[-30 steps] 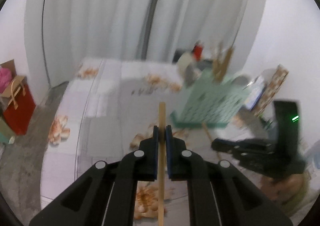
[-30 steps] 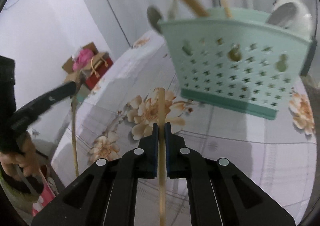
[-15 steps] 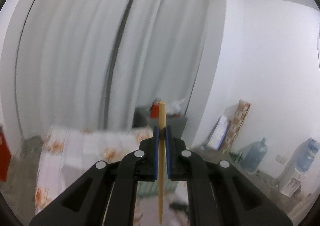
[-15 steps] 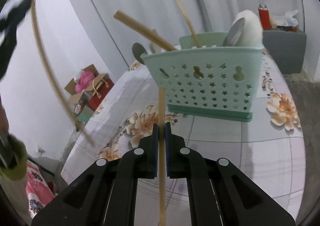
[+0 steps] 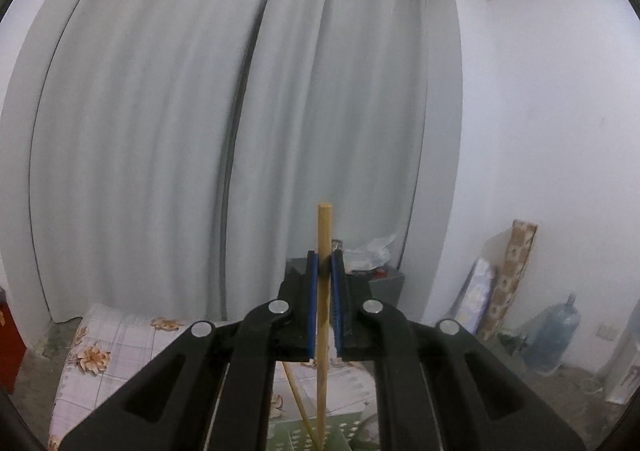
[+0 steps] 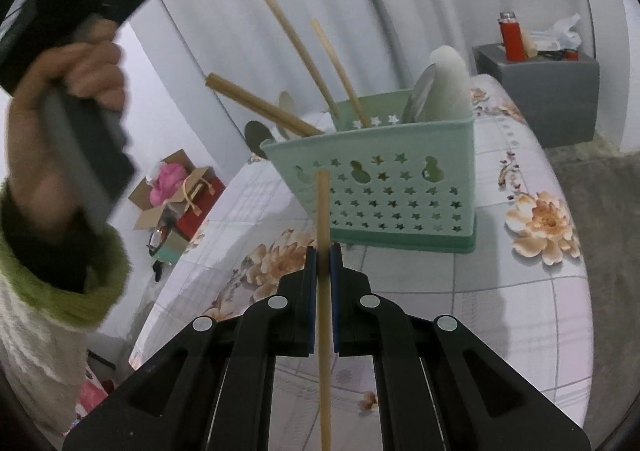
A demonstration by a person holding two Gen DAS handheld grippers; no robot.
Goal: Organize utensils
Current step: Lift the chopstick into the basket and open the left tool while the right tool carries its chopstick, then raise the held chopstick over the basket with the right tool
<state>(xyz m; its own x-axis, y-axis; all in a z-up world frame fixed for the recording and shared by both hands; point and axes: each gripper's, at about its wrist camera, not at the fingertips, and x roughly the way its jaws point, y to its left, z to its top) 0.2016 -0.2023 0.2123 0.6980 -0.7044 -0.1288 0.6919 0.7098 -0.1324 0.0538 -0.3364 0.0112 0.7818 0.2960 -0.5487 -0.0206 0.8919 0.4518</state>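
My left jaws (image 5: 324, 271) are closed on a wooden chopstick (image 5: 323, 291), held upright; its lower tip hangs just above, or perhaps just inside, the green utensil basket (image 5: 320, 433) that shows only as a sliver below my fingers — I cannot tell which. A second stick leans in there beside it. From the right-hand view, that left chopstick (image 6: 280, 19) slants down from the raised left hand (image 6: 68, 99) toward the basket's far side.

My right jaws (image 6: 323, 263) are clamped on another chopstick (image 6: 323, 291), standing upright between the pads, with the basket (image 6: 400, 187) ahead of them and slightly to the right on the flowered worktop (image 6: 520, 311). It already holds spoons and several sticks.

I judge the step in hand to be dropping the left chopstick in. That calls for lowering it until the tip is well below the rim, then easing the left jaws apart so it falls among the others and does not tip outward. After that the right one follows — forward, over the rim, down.

No brand, label or readable writing shows anywhere; the red bottle (image 6: 510, 37) beyond the basket is too small to read.
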